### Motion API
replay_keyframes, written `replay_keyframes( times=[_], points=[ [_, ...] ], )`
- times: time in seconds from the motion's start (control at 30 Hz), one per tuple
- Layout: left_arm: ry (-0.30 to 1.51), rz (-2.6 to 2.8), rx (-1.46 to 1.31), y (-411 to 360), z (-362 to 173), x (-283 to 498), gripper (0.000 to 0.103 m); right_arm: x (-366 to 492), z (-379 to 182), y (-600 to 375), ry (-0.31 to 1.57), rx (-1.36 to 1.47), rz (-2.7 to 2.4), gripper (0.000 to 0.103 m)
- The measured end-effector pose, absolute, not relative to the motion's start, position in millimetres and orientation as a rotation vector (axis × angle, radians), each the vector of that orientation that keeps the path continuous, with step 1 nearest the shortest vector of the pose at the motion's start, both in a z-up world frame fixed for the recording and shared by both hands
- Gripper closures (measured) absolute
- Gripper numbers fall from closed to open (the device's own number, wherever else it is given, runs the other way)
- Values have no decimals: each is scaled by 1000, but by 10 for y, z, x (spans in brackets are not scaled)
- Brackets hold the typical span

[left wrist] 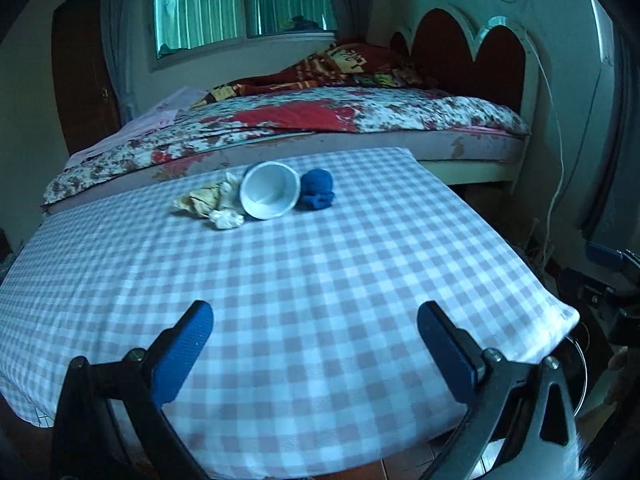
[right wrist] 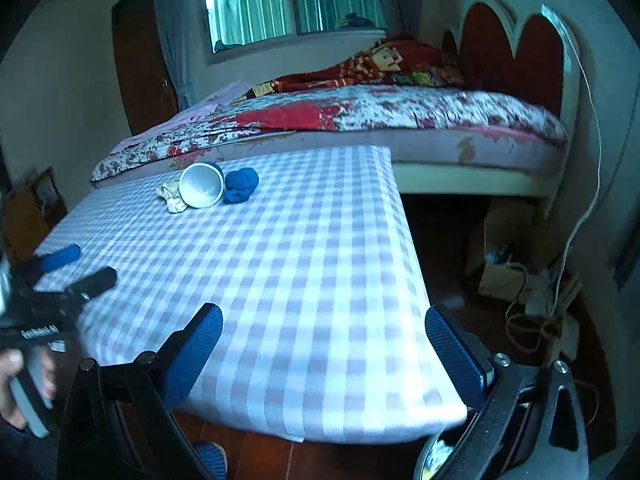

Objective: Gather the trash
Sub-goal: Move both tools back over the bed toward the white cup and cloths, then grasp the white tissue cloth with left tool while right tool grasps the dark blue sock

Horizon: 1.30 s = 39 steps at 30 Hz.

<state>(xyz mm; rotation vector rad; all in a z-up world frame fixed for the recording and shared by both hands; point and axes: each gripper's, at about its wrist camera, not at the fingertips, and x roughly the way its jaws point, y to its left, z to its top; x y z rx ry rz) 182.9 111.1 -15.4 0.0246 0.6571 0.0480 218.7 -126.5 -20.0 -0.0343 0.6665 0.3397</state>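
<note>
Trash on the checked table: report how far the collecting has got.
Done: nothing visibly; no item has left the table. In hand: nothing, as the left gripper and right gripper are both open and empty at the near edge. Left: the white cup on its side, the crumpled paper beside it, the blue wad on its other side. A bin rim may show below the table.
</note>
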Motion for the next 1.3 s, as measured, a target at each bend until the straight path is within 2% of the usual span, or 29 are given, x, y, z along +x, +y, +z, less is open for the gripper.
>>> replay_keyframes(
  times=[0.2,0.27,0.3,0.33,0.37,0.5,0.6,0.9,1.17,1.2,1.3],
  points=[
    [682,117,6,1725,-118,2168,4,2660,-192,-752,759,-86,412,1],
    [702,127,-20,1927,-197,2318,15,2844,-206,-534,749,-131,426,1],
    [714,126,-38,2009,-241,2390,28,2933,-224,-452,751,-140,441,6],
    [732,125,-56,2084,-299,2497,31,3036,-242,-363,752,-146,457,13],
    [742,126,-61,2129,-353,2592,31,3160,-272,-245,759,-161,464,26],
    [757,111,-70,2242,-490,2890,32,3577,-365,138,769,-197,504,33],
    [773,92,-51,2303,-596,3130,43,3849,-438,356,784,-213,525,33],
    [850,69,-60,2399,-869,3665,44,4474,-745,785,855,-284,524,38],
    [868,39,-67,2351,-897,3906,44,4791,-752,893,868,-234,563,41],
    [873,32,-77,2354,-902,3934,47,4812,-764,910,872,-236,571,46],
    [875,21,-105,2360,-906,3989,59,4837,-794,935,874,-235,576,51]
  ],
)
